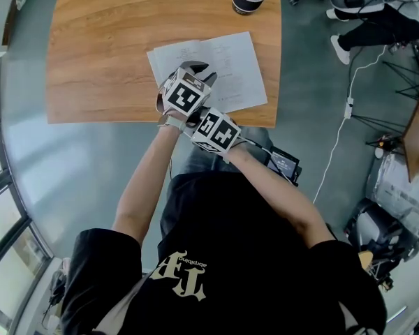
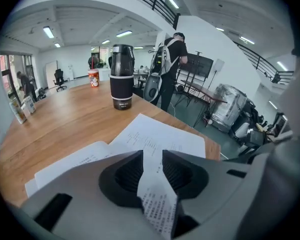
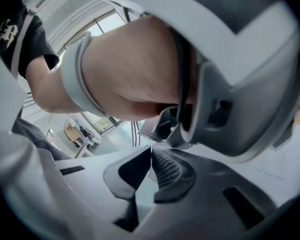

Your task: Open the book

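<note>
Page [image 2: 157, 204] of the book [image 2: 160, 136], pinched by fingers [image 2: 124, 174] of the left gripper [image 2: 152, 159], may tear if jerked; the right gripper [image 3: 151, 159] is closed, empty.

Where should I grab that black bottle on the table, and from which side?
Probably the black sleeve around the middle of the bottle, jaws level, one on each side. It stands upright and round, past the open book, so come from the near side, above the pages.
</note>
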Motion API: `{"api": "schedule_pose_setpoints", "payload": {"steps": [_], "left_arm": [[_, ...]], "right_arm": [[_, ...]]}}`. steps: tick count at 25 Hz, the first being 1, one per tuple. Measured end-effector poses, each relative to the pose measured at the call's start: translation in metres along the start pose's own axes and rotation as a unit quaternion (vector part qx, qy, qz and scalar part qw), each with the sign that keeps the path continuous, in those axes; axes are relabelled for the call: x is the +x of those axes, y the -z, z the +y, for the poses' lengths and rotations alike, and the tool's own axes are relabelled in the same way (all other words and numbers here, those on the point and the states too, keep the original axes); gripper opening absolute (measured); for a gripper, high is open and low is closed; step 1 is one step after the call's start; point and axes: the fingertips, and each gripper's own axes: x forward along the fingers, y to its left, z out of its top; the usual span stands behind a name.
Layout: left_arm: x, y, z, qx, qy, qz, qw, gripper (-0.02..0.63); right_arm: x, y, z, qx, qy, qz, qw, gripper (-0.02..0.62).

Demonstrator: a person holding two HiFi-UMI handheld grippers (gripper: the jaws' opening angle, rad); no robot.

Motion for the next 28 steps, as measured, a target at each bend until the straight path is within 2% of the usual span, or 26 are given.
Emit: {"api": "schedule_pose_setpoints", "payload": {"steps": [6,9,11,15,18,22,28], "left_arm": [[0.015,0.029,0.008,-0.008,0.007,0.041,0.9991,0.124],[0.022,0.037,0.011,-0.011,0.01,0.042,0.999,0.124],[0.024,0.041,0.014,-0.015,0.009,0.043,0.9989,0.124],[0.025,0.048,0.016,-0.018,0.007,0.05,0.9986,0.123],[0.024,0.055,0.02,-0.015,0.002,0.058,0.9982,0.123],[0.025,0.064,0.022,-0.025,0.003,0.061,0.9978,0.123],[0.028,0.068,0.024,-0.029,0.0,0.062,0.9977,0.123]], "right_arm": [[0.016,0.005,0.003,-0.002,-0.024,-0.001,1.0,-0.003],[0.021,0.009,0.005,-0.002,-0.032,0.003,0.999,0.045],[0.024,0.012,0.007,-0.013,-0.03,0.011,0.999,0.076],[0.02,0.014,0.011,-0.032,-0.032,0.02,0.999,0.081],[0.006,0.021,0.009,-0.064,-0.028,0.047,0.996,0.083],[-0.021,0.032,-0.012,-0.066,-0.001,0.056,0.996,0.087],[-0.072,0.053,-0.074,0.001,0.087,0.03,0.996,0.086]]}}
